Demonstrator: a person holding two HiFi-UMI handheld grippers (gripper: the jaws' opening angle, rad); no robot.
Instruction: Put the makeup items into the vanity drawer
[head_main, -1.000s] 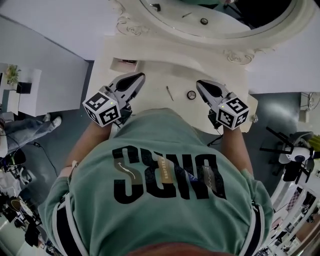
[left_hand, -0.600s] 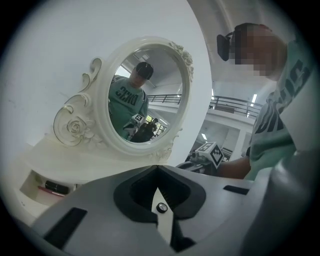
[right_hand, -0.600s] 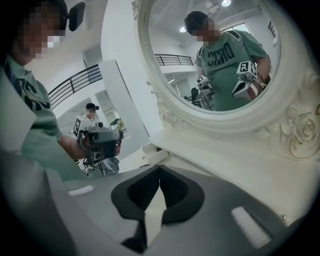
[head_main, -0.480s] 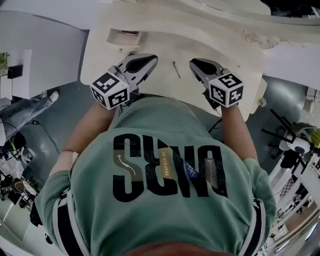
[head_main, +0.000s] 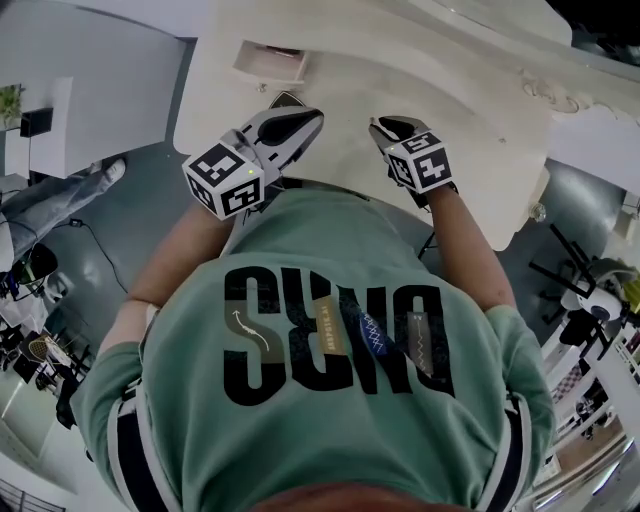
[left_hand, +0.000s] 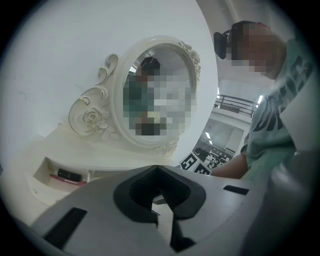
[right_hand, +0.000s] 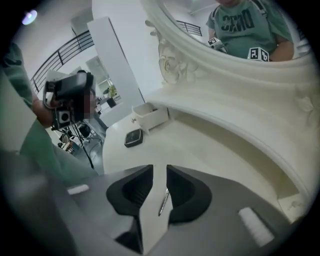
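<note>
The head camera looks steeply down on the surface (head_main: 460, 125), while both gripper cameras skim it closely, each catching the mirror (left_hand: 165, 65).

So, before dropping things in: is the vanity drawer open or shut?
Open. The drawer sticks out from the vanity, with a dark tube lying inside.

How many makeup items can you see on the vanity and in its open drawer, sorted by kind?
Thin silvery pencil-like stick on the cream vanity top: 1
Black square compact on the vanity top: 1
Black tube in the open white drawer: 1
Total: 3
</note>
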